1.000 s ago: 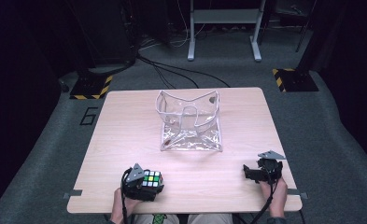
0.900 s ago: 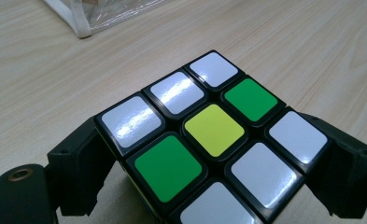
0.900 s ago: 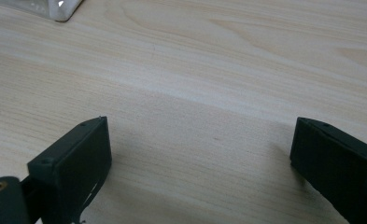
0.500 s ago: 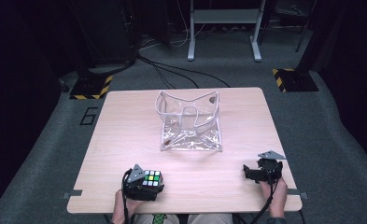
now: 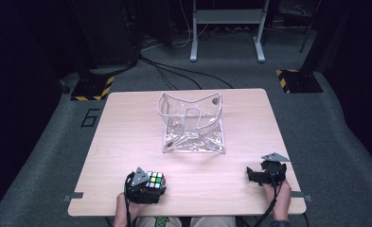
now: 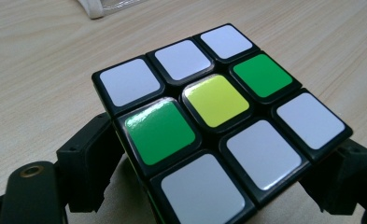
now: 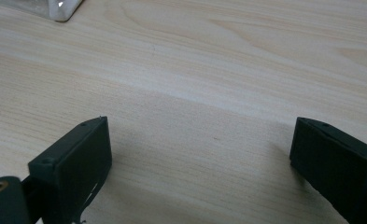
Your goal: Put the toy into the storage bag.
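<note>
A puzzle cube (image 5: 155, 181) with white, green and yellow stickers lies at the table's near left, held between the jaws of my left gripper (image 5: 146, 187). In the left gripper view the cube (image 6: 221, 123) sits tight between the two black jaws, its top face showing. My right gripper (image 5: 264, 174) rests at the near right edge of the table, its jaws spread wide over bare wood (image 7: 200, 135) with nothing between them. A clear plastic bag (image 5: 192, 122) with white trim stands open in the middle of the table.
The wooden table (image 5: 127, 123) has open surface around the bag. A corner of the bag's white trim (image 7: 62, 9) shows far ahead of the right gripper. Cables and black stands lie on the grey floor beyond the table's far edge.
</note>
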`<state>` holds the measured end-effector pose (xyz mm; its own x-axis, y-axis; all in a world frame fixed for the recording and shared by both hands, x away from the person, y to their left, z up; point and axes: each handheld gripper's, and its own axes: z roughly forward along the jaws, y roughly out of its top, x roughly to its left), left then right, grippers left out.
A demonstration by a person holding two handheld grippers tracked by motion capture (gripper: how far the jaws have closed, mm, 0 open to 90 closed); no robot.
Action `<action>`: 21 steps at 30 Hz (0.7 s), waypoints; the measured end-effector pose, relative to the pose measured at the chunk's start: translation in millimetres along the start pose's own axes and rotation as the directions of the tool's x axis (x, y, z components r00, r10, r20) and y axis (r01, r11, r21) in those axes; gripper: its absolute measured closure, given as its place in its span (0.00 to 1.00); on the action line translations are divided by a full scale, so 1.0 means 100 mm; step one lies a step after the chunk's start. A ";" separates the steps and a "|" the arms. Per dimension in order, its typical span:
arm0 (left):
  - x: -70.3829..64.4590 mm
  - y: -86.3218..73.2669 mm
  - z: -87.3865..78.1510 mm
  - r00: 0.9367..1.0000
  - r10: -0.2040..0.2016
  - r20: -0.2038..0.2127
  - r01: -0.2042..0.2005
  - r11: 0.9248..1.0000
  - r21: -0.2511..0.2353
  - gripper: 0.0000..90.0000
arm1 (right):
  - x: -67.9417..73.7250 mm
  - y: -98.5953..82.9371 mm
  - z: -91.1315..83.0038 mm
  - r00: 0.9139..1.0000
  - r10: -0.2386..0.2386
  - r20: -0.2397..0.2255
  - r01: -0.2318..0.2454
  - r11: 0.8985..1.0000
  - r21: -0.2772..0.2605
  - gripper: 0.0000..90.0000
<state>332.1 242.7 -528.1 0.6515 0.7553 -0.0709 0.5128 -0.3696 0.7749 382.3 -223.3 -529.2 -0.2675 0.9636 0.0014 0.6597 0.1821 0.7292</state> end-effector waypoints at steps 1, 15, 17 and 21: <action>0.00 0.00 0.00 1.000 -0.001 -0.003 0.001 1.000 -0.001 0.18 | 0.00 0.00 0.00 1.000 0.000 0.000 0.000 1.000 0.000 0.05; 0.02 0.02 -0.01 1.000 -0.004 -0.006 0.004 1.000 -0.009 0.18 | 0.00 0.00 0.00 1.000 0.000 0.000 0.000 1.000 0.000 0.05; 0.02 0.02 -0.01 1.000 -0.007 -0.005 0.007 1.000 -0.014 0.18 | 0.00 0.00 0.00 1.000 0.000 0.000 0.000 1.000 0.000 0.05; 0.02 0.05 -0.02 1.000 -0.005 0.002 0.005 1.000 -0.017 0.18 | 0.00 0.00 0.00 1.000 0.000 0.000 0.000 1.000 0.000 0.05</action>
<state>334.8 243.7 -523.1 0.6497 0.7564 -0.0759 0.5064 -0.3561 0.7853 382.3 -223.3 -529.2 -0.2670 0.9637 0.0014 0.6597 0.1817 0.7292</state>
